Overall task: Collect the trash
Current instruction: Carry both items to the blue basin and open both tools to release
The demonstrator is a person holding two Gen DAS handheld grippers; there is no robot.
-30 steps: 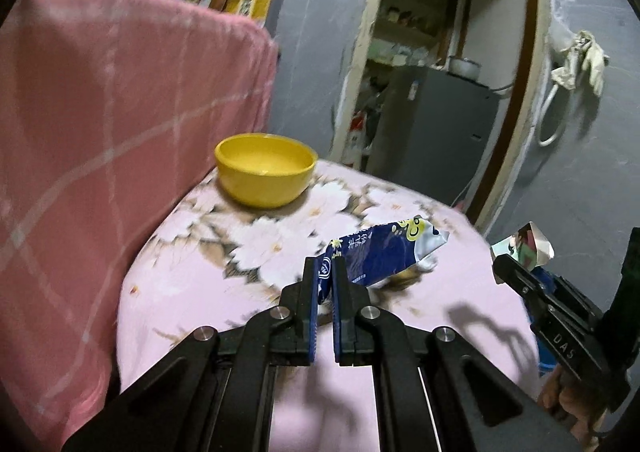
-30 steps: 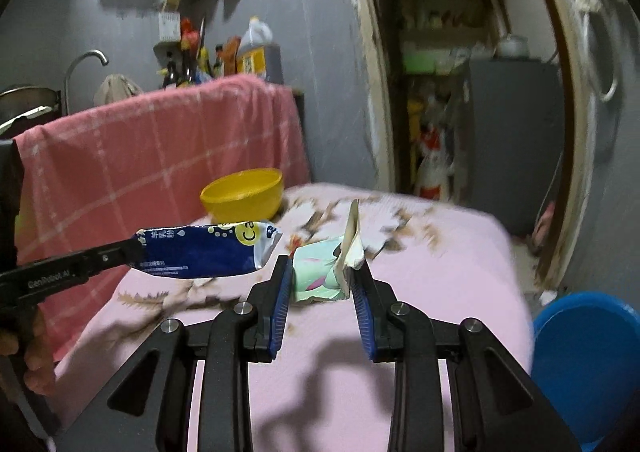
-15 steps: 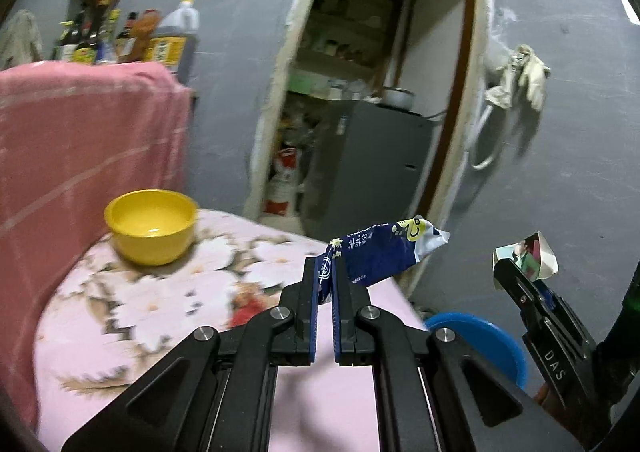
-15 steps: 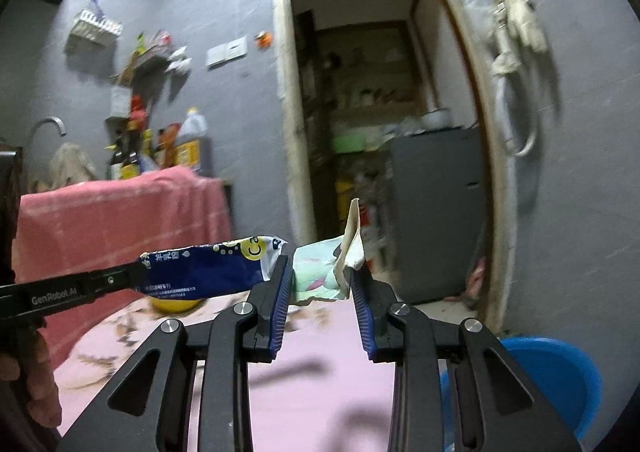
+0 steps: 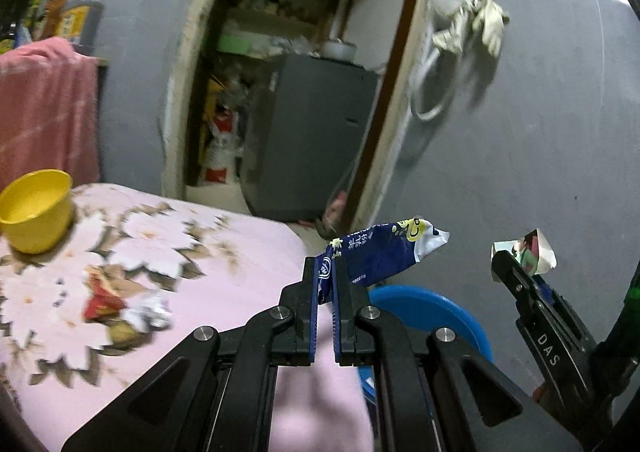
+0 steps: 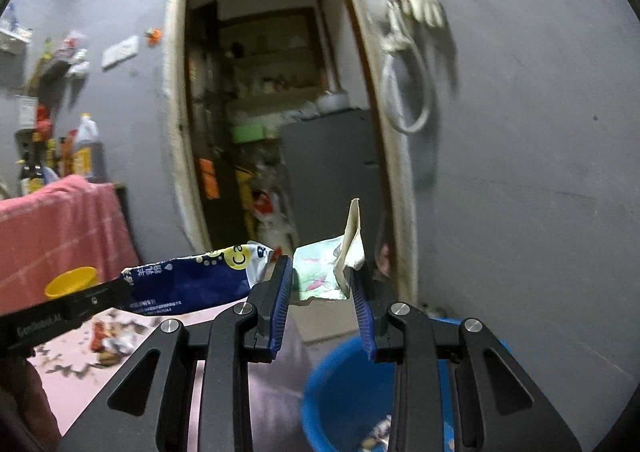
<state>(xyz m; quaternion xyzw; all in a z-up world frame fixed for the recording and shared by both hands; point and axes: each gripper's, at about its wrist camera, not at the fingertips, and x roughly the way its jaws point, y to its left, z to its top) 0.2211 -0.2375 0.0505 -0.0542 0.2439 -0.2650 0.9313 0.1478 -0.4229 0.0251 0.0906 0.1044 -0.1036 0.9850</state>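
Left hand-held gripper [image 5: 325,272] — blue wrapper [image 5: 380,252] between pads.

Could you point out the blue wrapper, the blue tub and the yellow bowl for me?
blue wrapper [image 5: 376,258], left wrist view, on its printed blue middle.
blue tub [image 6: 344,392], right wrist view, on its inner wall.
yellow bowl [image 5: 38,224], left wrist view, on its outer side.

Left black two-finger gripper [image 5: 325,272] has its blue-padded jaws pinched nearly together on the blue-and-white foil snack wrapper [image 5: 384,252], which sticks out toward 2 o'clock. Right black two-finger gripper [image 6: 320,284] sits at about 3 o'clock from it, jaws partly apart, clamped on a crumpled pale-green paper wrapper [image 6: 324,272].
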